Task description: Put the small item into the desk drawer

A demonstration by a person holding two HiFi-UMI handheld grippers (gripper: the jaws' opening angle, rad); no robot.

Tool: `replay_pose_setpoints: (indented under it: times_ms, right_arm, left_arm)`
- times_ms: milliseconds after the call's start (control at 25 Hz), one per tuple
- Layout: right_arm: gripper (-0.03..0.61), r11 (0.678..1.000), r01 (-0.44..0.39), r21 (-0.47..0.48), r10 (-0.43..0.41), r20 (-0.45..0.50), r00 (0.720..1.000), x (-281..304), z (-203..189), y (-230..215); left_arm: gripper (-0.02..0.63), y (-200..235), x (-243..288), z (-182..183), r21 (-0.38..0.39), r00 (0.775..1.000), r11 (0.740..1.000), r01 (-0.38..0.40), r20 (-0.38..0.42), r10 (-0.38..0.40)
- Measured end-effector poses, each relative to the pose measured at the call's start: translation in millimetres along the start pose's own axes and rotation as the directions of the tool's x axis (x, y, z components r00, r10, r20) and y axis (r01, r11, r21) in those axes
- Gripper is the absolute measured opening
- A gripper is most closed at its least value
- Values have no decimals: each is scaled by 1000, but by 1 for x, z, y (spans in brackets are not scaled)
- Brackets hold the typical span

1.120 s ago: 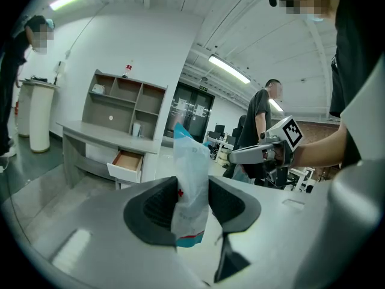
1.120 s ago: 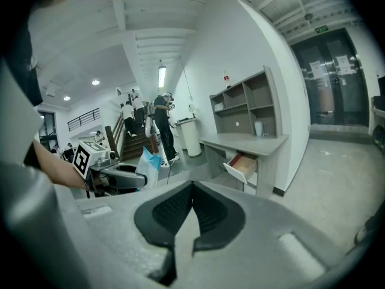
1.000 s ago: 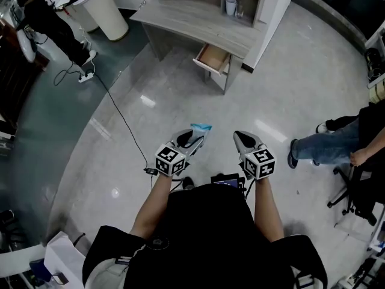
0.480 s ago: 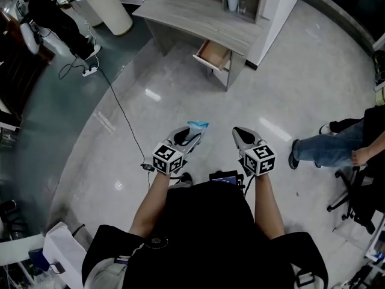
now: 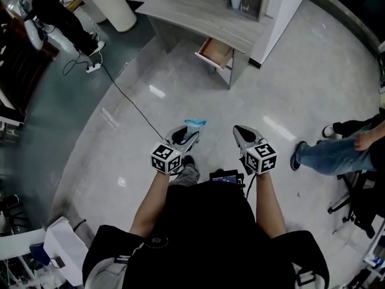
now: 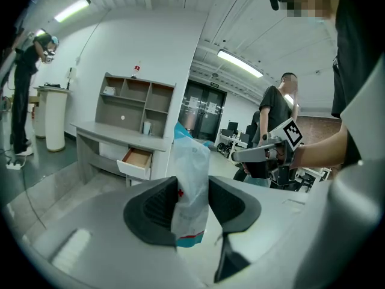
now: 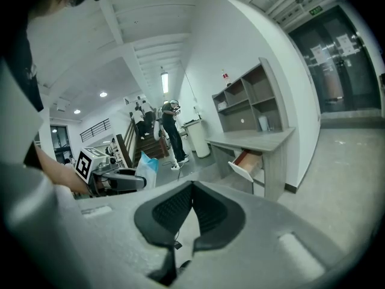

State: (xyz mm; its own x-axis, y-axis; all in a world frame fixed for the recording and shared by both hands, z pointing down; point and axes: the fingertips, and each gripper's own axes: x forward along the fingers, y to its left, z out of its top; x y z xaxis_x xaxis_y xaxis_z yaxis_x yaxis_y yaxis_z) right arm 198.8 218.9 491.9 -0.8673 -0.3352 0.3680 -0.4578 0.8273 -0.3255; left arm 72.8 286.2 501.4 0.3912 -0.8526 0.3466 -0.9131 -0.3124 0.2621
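Glossy grey floor; my left gripper pinches one crinkly plastic packet, my right gripper sits closed, empty.

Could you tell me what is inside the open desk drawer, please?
The drawer shows only its bare brown floor; no item shows there. Its back end is covered by the desk top.

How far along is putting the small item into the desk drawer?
Done: the drawer stands open and the left tool is clamped on a white-and-blue packet. In hand: the packet is held above the floor, well short of the desk. Left: reach the drawer and release it inside. The right tool is shut, empty.
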Motion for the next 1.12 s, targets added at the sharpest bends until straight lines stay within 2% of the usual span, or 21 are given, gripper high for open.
replay_pose_setpoints:
  times_ms: [480,920,1120]
  right_arm:
    - [2,997,74,11,-74,-14,997,15,7,-12]
    - [2,991,130,7,-130,-27,991,71,36,-10]
    - [2,992,126,-10,-126,-41,991,110,47,1]
  left_arm:
    - [158,24,26,7,-6,997,997,75,-2,-75]
    - [158,86,41,34,-4,990,990,137,7,-137]
    - [158,118,46,45,-16,987,986,163,15,-163]
